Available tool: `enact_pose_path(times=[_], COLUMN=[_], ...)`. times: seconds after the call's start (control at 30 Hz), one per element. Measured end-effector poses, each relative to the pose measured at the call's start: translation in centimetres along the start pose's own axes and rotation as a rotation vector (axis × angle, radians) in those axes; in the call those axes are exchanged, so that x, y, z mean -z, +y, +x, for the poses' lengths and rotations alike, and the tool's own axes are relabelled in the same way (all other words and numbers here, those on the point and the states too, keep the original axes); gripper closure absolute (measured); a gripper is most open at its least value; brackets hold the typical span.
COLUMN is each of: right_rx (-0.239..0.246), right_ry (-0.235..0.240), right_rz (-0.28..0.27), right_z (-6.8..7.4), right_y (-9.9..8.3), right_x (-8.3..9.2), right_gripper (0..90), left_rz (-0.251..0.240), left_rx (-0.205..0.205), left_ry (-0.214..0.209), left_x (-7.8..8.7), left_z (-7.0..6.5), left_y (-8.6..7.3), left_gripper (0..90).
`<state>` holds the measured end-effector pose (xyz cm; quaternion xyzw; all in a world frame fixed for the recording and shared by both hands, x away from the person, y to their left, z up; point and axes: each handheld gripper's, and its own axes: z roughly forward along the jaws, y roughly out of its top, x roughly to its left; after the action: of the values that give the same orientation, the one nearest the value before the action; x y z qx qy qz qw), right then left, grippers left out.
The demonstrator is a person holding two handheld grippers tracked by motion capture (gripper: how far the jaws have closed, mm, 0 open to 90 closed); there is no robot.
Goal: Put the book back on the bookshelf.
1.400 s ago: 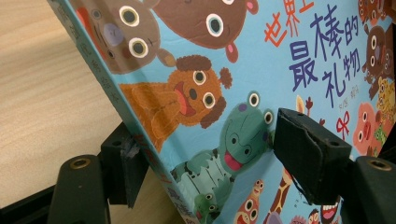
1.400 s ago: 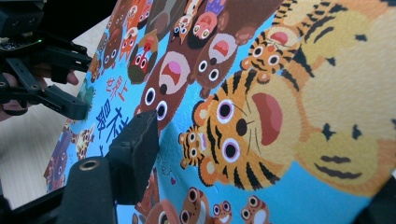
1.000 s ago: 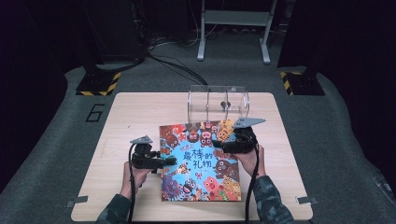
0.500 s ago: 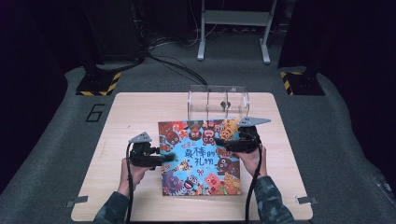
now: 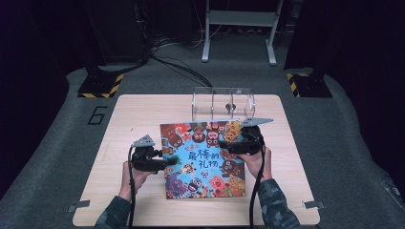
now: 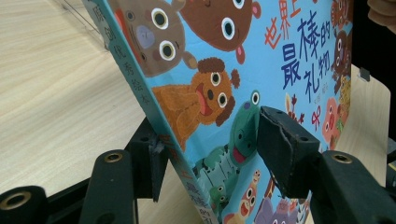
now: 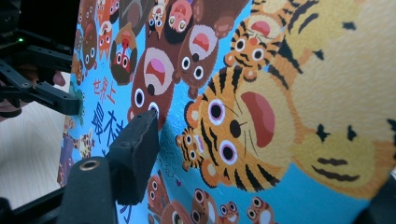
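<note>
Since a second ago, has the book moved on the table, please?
Yes. The book has turned squarer to the table edges, still just before the clear box.

The book (image 5: 204, 157) cover reads "世界上最棒的礼物" in red and blue characters (spine text too slanted to read); a "6" (image 5: 98, 115) marks the floor.

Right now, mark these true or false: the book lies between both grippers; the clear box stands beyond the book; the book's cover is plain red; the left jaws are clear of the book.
1. The book lies between the left gripper and the right gripper: true.
2. The clear box stands beyond the book: true.
3. The cover is plain red: false, blue with cartoon animals.
4. The left jaws are clear of the book: false, they straddle its spine edge.
</note>
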<state>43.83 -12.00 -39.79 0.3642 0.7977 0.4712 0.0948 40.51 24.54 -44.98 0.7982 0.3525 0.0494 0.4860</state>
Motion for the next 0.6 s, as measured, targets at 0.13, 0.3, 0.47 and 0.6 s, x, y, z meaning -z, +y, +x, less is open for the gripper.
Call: enact_pose_path(times=[0.13, 0.3, 0.47, 0.6], right_rx=[0.004, 0.013, 0.019, 0.029], right_ry=[-0.017, -0.024, -0.028, -0.033], right_rz=[0.012, 0.003, 0.010, -0.004], right_z=[0.3, 0.5, 0.6, 0.7], right_y=[0.4, 0.7, 0.8, 0.8], right_x=[0.0, 0.1, 0.2, 0.3], right_gripper=[30.3, 29.5, 28.5, 28.3], left_rz=[-0.013, -0.037, -0.044, -0.057], left_rx=[-0.016, -0.023, -0.038, -0.055], left_ry=[0.017, 0.035, 0.036, 0.053], left_x=[0.3, 0.7, 0.9, 1.1], left_z=[-0.1, -0.4, -0.6, -0.7], left_y=[0.2, 0.3, 0.5, 0.6], left_gripper=[45.9, 47.1, 47.2, 47.2])
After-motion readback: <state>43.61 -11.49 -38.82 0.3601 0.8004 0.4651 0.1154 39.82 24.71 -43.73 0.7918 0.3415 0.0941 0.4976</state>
